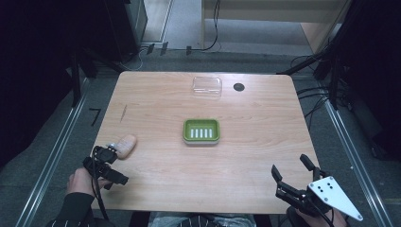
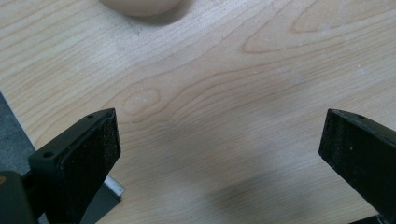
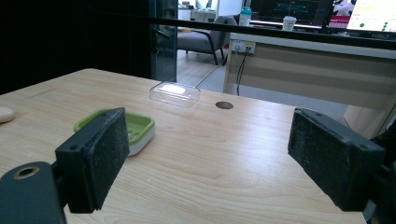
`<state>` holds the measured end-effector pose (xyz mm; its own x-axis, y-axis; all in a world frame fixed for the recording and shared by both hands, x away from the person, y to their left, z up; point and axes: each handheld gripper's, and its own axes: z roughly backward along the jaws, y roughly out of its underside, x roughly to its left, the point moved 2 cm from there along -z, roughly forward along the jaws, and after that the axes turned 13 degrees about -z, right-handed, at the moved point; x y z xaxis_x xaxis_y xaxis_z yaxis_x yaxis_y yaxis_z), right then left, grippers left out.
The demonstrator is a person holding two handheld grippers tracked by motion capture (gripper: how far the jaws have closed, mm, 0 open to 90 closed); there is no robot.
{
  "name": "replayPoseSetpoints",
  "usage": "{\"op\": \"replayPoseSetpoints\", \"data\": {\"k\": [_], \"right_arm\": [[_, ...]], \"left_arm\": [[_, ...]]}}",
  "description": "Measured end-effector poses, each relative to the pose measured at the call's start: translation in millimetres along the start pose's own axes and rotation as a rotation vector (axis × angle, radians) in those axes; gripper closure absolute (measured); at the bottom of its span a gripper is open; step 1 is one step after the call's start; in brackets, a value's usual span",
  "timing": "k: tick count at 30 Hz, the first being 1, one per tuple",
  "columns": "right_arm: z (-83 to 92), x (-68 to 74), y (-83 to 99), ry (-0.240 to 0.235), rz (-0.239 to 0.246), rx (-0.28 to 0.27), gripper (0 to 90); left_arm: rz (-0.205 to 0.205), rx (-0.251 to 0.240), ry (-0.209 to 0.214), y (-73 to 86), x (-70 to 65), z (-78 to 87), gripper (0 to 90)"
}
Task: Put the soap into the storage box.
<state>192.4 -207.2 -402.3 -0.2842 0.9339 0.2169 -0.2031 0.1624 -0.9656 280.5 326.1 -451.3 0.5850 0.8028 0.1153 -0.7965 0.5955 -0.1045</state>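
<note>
High view: smooth oval beige soap [image 1: 125, 146]

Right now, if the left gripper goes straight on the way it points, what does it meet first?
Most likely the beige soap bar. The left gripper is open, with bare wooden table between its jaws and the soap just ahead. Depth is unclear, so it might touch the tabletop first.

A green soap dish [image 1: 201, 131] with white ribs sits mid-table on the wooden table [image 1: 246, 156]. Farther back lies a clear plastic lid [image 1: 207, 86], just beside a round black cable hole [image 1: 239, 87].
</note>
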Motion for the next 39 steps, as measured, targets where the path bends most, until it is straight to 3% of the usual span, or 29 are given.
{"op": "replayPoseSetpoints", "data": {"k": [14, 25, 39], "right_arm": [[-0.1, 0.2, 0.0, 0.001, 0.0, 0.003, 13.2], [-0.7, 0.7, 0.1, 0.004, 0.002, 0.009, 13.2], [-0.2, 0.1, 0.3, 0.005, 0.0, 0.009, 13.2]], "left_arm": [[0.02, -0.054, -0.015, -15.9, 18.5, 8.7, 0.0], [-0.006, -0.064, 0.027, -32.4, 31.0, 4.1, 0.0], [-0.002, -0.089, 0.043, -56.1, 49.8, -4.3, 0.0]]}}
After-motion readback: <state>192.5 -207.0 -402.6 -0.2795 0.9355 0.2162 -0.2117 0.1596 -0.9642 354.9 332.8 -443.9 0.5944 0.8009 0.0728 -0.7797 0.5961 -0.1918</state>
